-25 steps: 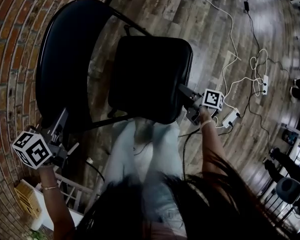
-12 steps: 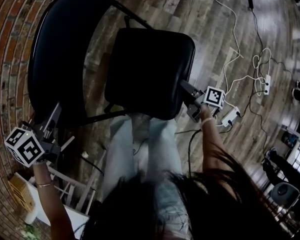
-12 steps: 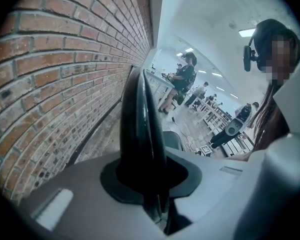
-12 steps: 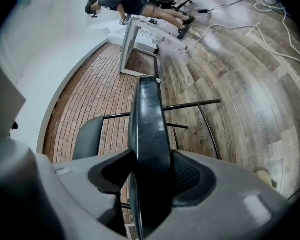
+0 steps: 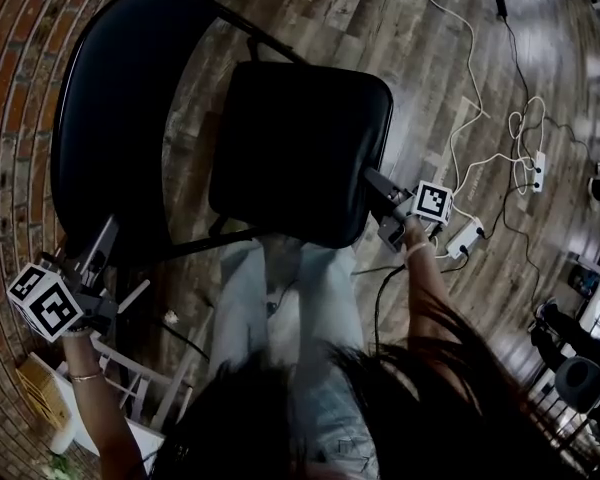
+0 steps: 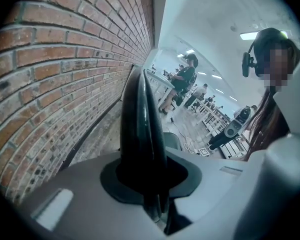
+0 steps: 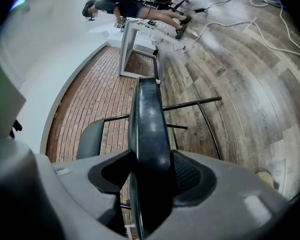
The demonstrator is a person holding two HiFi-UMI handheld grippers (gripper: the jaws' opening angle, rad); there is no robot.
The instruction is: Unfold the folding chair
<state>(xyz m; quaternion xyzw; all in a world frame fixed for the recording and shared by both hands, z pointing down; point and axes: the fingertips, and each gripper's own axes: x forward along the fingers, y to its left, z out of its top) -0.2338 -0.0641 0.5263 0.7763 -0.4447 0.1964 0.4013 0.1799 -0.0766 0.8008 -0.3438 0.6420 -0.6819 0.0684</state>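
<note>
Evidently bracing: left tongs (image 5: 104,234) clamp the backrest (image 5: 120,108) rim, steadying it. Right tongs (image 5: 372,181) clamp the seat (image 5: 300,148) edge, probably to swing it level.

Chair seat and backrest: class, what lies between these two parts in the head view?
In the head view, only wooden floor shows through the gap between seat and backrest. Thin black frame bars cross the gap at either end.

Place: shared lab-style open workspace
Wall: red brick wall (image 6: 50,74)
Floor: grey-brown wooden planks (image 5: 330,8), loose white cables (image 5: 470,58), white power strip (image 5: 463,236)
Background: white-framed tables (image 7: 135,39), people working (image 6: 184,76)
</note>
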